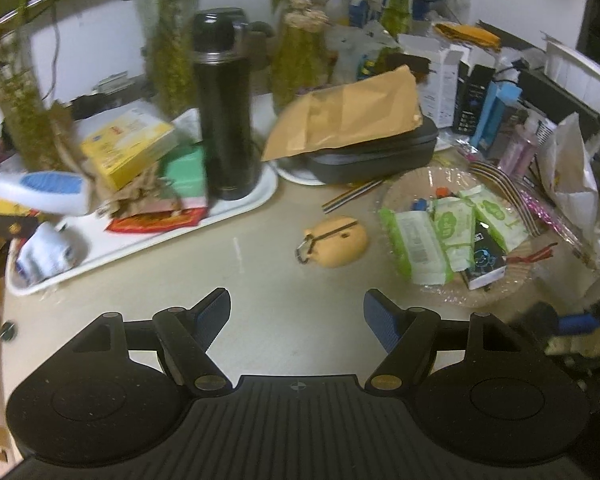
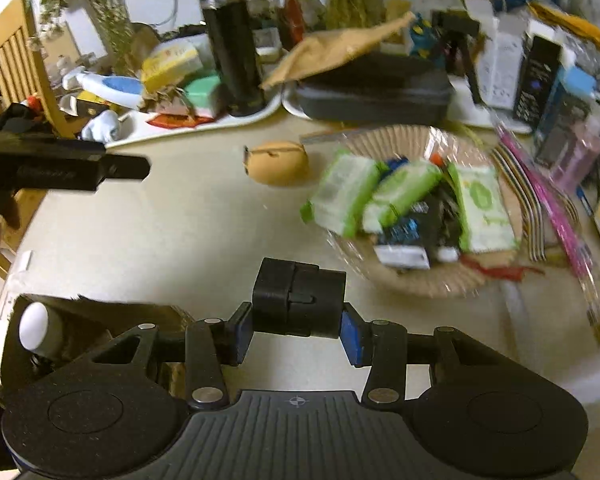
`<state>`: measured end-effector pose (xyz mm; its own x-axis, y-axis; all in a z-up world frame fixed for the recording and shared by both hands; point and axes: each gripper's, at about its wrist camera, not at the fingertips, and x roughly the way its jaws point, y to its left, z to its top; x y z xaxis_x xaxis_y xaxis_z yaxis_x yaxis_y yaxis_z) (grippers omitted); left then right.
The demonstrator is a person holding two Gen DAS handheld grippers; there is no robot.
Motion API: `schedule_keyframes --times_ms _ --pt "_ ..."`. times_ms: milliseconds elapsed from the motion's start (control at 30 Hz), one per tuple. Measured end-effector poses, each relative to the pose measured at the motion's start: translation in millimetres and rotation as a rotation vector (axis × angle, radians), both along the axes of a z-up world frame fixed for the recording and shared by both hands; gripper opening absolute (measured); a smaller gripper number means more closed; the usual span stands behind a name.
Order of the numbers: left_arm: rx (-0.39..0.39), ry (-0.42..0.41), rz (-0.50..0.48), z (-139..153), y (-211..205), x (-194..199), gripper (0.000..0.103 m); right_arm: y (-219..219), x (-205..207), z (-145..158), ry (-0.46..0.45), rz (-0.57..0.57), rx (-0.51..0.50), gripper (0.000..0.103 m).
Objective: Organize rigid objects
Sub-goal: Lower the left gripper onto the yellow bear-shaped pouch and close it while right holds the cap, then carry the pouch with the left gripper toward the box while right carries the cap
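Observation:
My right gripper (image 2: 298, 332) is shut on a small black box (image 2: 299, 297) and holds it above the beige table, near its front edge. My left gripper (image 1: 297, 312) is open and empty, low over the table. A tan egg-shaped case (image 1: 337, 242) with a clip lies ahead of the left gripper; it also shows in the right wrist view (image 2: 278, 162). The left gripper shows at the left of the right wrist view (image 2: 66, 168).
A white tray (image 1: 148, 236) at the left holds a tall black flask (image 1: 225, 112), a yellow box (image 1: 130, 146) and packets. A woven basket (image 2: 420, 280) at the right holds green wipe packs (image 2: 344, 196). A black case (image 1: 374, 156) under a brown envelope (image 1: 348, 114) sits behind.

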<state>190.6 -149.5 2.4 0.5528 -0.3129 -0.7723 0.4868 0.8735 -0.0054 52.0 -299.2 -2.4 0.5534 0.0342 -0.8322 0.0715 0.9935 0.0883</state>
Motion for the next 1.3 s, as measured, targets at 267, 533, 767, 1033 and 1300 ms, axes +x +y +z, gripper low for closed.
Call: schedule_keyframes --times_ms 267,533,767,1033,1300 --pt "0.033 -0.018 -0.040 -27.3 -38.6 28.4 0.073 -19.1 -17.6 -9.0 0.059 -0.077 0.018 0.048" --pt "-0.019 0.048 0.044 -63.0 -60.5 69.6 0.073 -32.2 -33.9 -16.3 0.098 -0.135 0.063 0.048" --pt "-0.028 0.093 0.082 -88.8 -84.7 96.0 0.074 -31.1 -35.2 -18.9 0.106 -0.126 0.091 0.048" --pt "0.015 0.094 0.134 -101.8 -97.0 105.9 0.073 -29.2 -32.2 -20.9 0.105 -0.120 0.103 0.048" --pt "0.014 0.100 0.130 -93.8 -92.1 100.8 0.072 -28.2 -30.8 -20.2 0.104 -0.127 0.096 0.048"
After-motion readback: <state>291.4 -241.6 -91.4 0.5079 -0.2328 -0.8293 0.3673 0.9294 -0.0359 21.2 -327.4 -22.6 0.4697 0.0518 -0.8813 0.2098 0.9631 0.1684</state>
